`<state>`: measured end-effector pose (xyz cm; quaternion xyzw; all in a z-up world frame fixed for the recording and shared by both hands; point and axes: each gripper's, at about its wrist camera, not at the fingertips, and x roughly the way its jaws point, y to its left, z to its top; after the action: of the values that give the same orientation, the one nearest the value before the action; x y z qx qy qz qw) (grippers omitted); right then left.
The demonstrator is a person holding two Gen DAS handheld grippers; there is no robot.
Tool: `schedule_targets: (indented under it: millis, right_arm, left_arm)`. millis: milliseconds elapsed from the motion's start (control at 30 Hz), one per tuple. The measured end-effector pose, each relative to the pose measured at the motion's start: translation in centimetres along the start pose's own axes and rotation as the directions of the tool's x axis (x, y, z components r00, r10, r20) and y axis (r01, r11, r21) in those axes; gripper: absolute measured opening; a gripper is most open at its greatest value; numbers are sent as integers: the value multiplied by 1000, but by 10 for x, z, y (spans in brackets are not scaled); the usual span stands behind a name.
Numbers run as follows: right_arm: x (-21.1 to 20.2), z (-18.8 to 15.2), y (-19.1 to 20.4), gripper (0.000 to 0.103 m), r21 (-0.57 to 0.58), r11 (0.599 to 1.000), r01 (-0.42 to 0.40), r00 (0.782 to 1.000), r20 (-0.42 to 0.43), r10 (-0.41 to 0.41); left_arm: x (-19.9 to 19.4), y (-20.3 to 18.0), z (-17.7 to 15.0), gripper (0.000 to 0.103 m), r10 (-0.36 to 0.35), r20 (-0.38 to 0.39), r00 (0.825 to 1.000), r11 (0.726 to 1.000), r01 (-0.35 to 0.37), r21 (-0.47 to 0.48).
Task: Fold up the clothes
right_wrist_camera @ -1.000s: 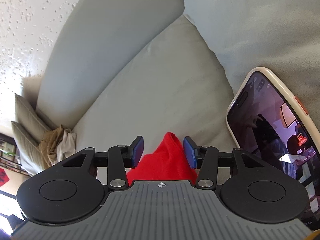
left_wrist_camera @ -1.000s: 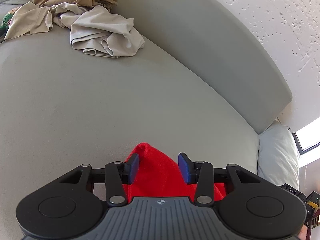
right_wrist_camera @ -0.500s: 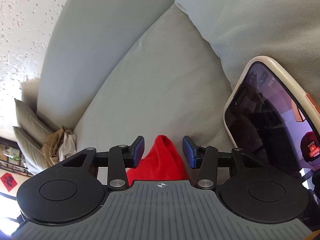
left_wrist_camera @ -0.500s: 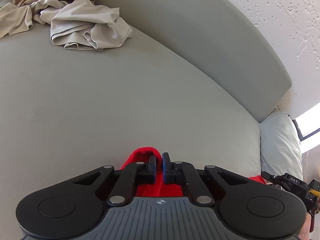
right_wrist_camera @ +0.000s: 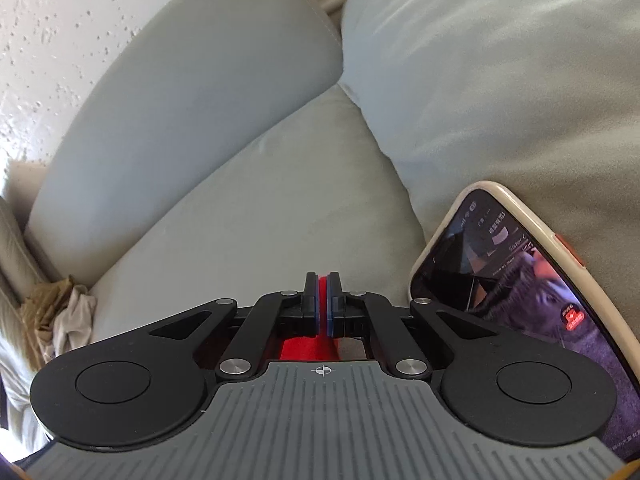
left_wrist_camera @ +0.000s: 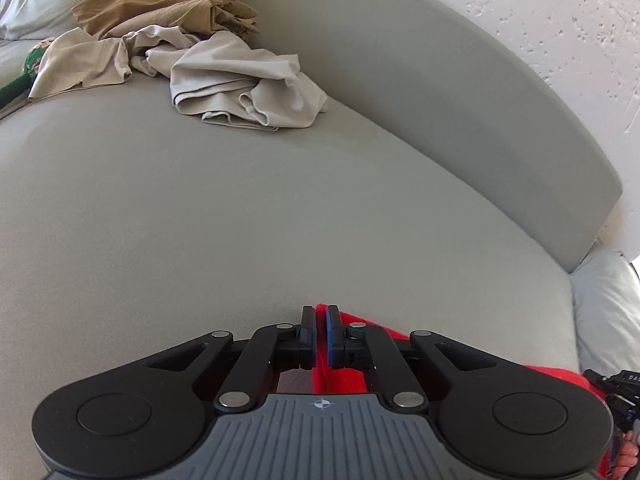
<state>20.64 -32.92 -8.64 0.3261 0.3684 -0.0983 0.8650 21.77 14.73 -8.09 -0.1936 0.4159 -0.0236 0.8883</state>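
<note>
We judge the task to be at an early stage. The left gripper has just been closing, and its fingers now pinch an edge of the red garment, which lies on the sofa seat. The beige clothes remain crumpled and unfolded. The right gripper has likewise just closed, clamping another edge of that garment. The fold itself remains. Text on the phone screen is too small to read.

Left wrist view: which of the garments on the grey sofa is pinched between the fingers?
The bright red fabric garment, clamped in the left gripper. The crumpled beige and tan garments lie untouched far back.
</note>
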Motion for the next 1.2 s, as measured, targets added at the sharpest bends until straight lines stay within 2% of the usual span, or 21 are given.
schedule_targets:
  millis: [33,100,233,267,333,433,467,533,633,667,700,733,800,833,867,900,967,1033,1067,1133,1200]
  right_arm:
    - [1,0,1,4,-17,1000,18,1000,-13,-18]
    - [0,0,3,10,-45,998,49,998,-23,-50]
    - [-35,3,14,47,-83,994,73,993,98,-65]
    - [-46,0,18,52,-103,993,65,990,129,-51]
    - [-61,-10,29,53,-140,990,11,989,150,11]
    - [-55,-30,51,47,-170,967,-191,980,25,197]
    - [-47,-37,57,33,-151,953,-261,965,-39,258]
    - [-14,-52,67,25,-33,923,-384,907,-203,370]
    - [32,-73,75,25,111,895,-432,826,-351,441]
    - [44,-77,74,17,148,892,-427,808,-381,450]
    - [50,-79,73,8,152,898,-414,815,-377,439]
    - [50,-77,70,1,109,916,-386,857,-324,400]
    - [45,-70,56,0,31,962,-271,951,-148,272]
    - [41,-64,47,0,17,979,-204,977,-52,204]
    - [37,-55,36,0,35,988,-148,989,13,148]
    - [31,-46,26,0,63,993,-101,994,50,98]
    - [12,-34,13,12,86,994,-62,994,92,54]
    - [-14,-29,5,15,73,995,-64,991,122,54]
    - [-28,-32,5,27,62,995,-79,990,121,71]
    - [-57,-39,5,50,40,993,-110,987,119,104]
    - [-73,-55,13,49,-10,986,-165,983,85,165]
  left_arm:
    - [0,3,0,16,15,-6,1000,1000,-15,-10]
    - [-11,6,1,19,44,-1,999,998,-44,-44]
    - [-54,-12,1,26,137,84,987,990,-134,-35]
    - [-68,-23,-3,26,107,119,987,994,-107,-5]
    - [-84,-46,-12,26,-11,140,990,998,3,57]
    - [-56,-80,-26,26,-137,43,990,986,132,98]
    - [-43,-91,-30,26,-169,5,986,980,168,103]
    - [-8,-93,-37,17,-163,-18,986,986,164,15]
    - [17,-76,-42,11,-81,-1,997,989,81,-122]
    - [19,-67,-44,10,-62,20,998,986,64,-153]
    - [18,-57,-44,9,-32,39,999,984,38,-176]
    - [17,-48,-44,11,-1,58,998,980,13,-200]
    - [13,-32,-42,12,29,99,995,970,-4,-245]
    - [10,-25,-39,11,65,122,990,964,-31,-263]
    - [5,-19,-37,11,95,136,986,956,-53,-289]
    - [0,-14,-35,9,125,149,981,946,-73,-315]
    - [-14,-9,-32,7,139,153,979,936,-79,-344]
    - [-35,-16,-33,17,116,154,981,948,-63,-313]
    - [-45,-20,-34,17,105,155,982,953,-55,-297]
    - [-61,-41,-42,27,31,147,989,982,-3,-190]
    - [-66,-63,-56,31,-28,112,993,998,35,-58]
